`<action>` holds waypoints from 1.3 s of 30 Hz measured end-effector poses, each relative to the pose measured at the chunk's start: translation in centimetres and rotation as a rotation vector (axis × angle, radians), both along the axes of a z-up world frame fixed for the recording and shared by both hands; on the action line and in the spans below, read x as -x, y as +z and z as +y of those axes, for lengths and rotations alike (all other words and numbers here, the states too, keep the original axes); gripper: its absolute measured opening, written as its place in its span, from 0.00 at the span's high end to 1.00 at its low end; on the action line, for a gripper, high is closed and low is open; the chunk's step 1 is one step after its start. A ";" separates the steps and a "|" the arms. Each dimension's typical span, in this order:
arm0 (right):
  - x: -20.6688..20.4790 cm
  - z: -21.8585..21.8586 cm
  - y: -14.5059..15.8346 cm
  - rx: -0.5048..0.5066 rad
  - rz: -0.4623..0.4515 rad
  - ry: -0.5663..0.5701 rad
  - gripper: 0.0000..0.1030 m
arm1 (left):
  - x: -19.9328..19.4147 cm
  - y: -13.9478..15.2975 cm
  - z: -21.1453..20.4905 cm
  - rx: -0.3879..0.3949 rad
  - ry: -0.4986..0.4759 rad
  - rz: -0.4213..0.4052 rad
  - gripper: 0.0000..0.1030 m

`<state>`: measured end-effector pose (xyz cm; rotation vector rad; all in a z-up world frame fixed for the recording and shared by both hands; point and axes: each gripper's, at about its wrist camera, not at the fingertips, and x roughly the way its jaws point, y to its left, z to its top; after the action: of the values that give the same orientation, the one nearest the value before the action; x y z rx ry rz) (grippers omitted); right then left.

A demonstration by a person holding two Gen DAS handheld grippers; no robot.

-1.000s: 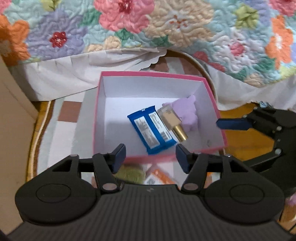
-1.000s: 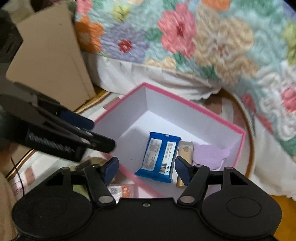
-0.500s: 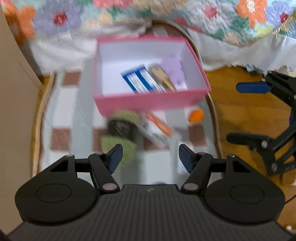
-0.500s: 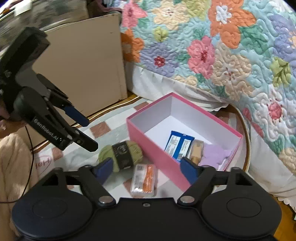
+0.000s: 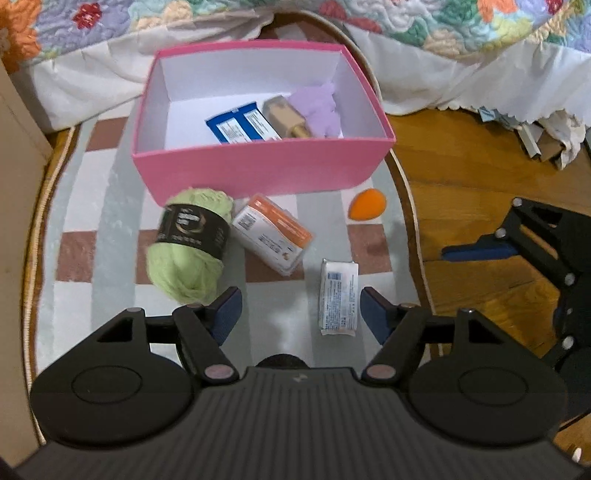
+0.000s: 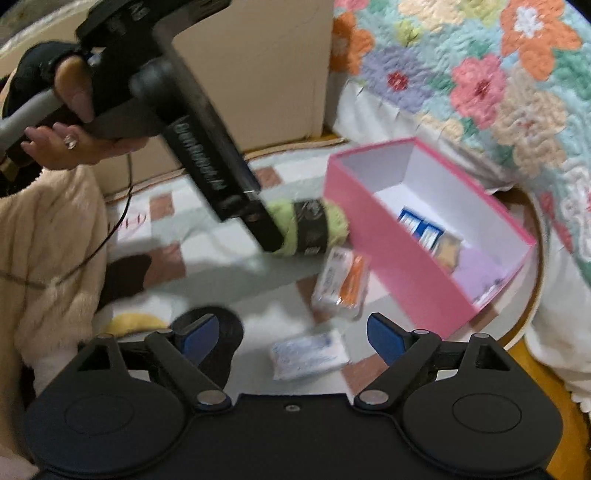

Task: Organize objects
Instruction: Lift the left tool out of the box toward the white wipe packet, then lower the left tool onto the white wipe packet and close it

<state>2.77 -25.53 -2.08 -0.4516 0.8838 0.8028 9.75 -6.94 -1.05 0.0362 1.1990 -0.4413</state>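
Note:
A pink box stands on the checked rug. It holds a blue packet, a gold-capped beige bottle and a lilac plush. In front of it lie a green yarn ball, an orange-and-white pack, a white pack and an orange sponge. My left gripper hangs over the rug near the yarn, its jaws opening and holding nothing. My right gripper is open above the white pack, with nothing held.
A bed with a floral quilt and white skirt runs behind the box. A cardboard box stands at the left. Wooden floor lies right of the rug's edge. A person's hand and cream fleecy sleeve are at the left.
Both grippers have drawn back from over the pink box toward the near side of the rug, bringing the yarn and packs into view. The right jaws have spread much wider, the left slightly.

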 end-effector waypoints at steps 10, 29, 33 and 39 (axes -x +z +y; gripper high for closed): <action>0.5 2.0 -5.4 0.171 -0.084 0.109 0.12 | 1.7 -5.7 0.0 0.099 0.068 -0.011 0.35; -3.1 2.5 -11.3 0.244 0.002 0.079 0.13 | 3.3 -12.2 1.0 0.277 0.235 0.064 0.51; -4.1 2.4 -12.4 0.235 0.064 0.068 0.13 | 3.7 -13.1 1.1 0.298 0.258 0.068 0.61; -4.2 1.9 -12.9 0.166 0.082 0.016 0.17 | 4.0 -14.1 1.2 0.325 0.274 0.090 0.74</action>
<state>7.00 -23.64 -14.95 -0.5749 1.0288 0.7695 5.76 -5.79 -15.16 -0.4262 1.1868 -0.3936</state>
